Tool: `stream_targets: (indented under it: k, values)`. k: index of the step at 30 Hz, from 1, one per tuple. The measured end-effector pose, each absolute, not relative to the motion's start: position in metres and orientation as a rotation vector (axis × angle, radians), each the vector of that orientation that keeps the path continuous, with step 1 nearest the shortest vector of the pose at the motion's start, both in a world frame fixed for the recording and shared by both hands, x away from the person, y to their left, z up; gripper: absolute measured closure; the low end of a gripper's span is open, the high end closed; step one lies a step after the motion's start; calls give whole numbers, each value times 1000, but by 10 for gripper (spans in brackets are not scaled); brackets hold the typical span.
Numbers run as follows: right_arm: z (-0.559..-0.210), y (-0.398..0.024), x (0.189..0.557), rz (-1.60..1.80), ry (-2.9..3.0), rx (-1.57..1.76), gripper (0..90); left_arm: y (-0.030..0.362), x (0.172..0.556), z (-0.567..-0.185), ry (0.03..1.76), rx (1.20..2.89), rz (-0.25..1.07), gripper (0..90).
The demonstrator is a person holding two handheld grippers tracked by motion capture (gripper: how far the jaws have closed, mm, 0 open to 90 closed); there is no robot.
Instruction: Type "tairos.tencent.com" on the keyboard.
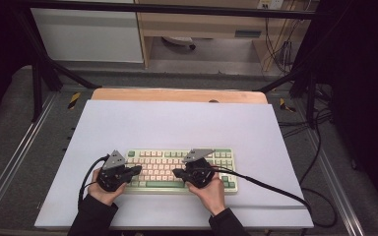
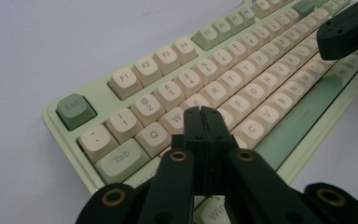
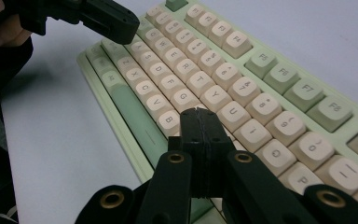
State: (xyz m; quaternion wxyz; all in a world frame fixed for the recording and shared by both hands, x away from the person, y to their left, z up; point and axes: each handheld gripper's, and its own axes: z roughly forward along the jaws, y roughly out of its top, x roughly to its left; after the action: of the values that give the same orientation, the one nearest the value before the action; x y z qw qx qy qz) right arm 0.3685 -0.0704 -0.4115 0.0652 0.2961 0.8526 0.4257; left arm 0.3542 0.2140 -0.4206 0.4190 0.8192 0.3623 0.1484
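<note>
While both hover over the keyboard, left gripper and right gripper are pressed closed, empty.

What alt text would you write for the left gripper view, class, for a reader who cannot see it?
A shut black tool hovers over the W and E keys of a pale green keyboard with cream keys, lying on a white table. The other tool enters at top right.

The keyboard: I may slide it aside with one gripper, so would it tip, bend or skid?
The keyboard looks like a rigid, low, flat slab, so it will probably neither bend nor tip. On the smooth white sheet it would likely skid, and a push near one end may swivel it.
</note>
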Motion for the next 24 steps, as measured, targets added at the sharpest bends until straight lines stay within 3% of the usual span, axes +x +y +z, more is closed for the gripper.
stream_targets:
  k: [24]
  values:
    - [-414, -126, 365, 1300, 2514, 981, 900, 203, 352, -417, 889, 2069, 370, 900]
